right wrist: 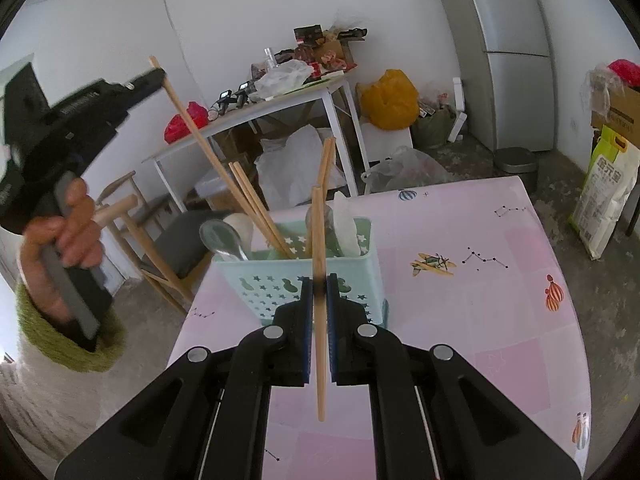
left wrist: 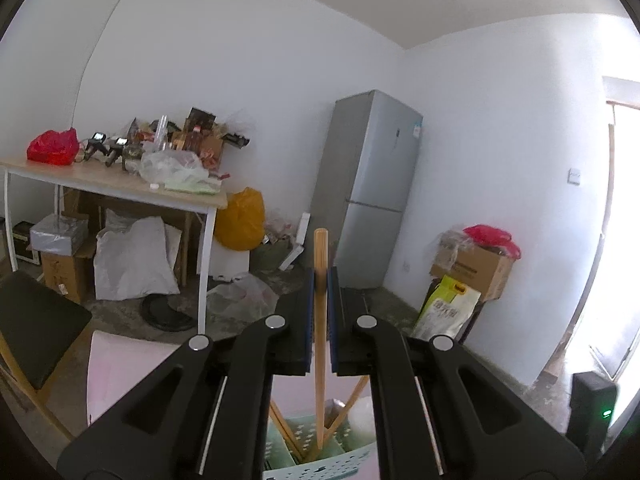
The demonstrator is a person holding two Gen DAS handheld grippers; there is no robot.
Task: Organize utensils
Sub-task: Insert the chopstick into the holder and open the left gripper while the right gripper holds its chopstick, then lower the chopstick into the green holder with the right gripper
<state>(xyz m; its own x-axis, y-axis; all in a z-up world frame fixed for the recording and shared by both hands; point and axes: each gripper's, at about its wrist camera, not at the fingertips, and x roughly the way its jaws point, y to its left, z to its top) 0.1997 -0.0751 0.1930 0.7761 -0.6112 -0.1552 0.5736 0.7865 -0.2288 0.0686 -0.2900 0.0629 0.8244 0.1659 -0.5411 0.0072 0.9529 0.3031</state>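
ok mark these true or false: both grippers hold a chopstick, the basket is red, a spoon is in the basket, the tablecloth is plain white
1. Both grippers hold a chopstick. True: the left gripper and right gripper each clamp one chopstick.
2. The basket is red. False: it is pale teal with star cutouts.
3. A spoon is in the basket. True.
4. The tablecloth is plain white. False: it is pink with small prints.
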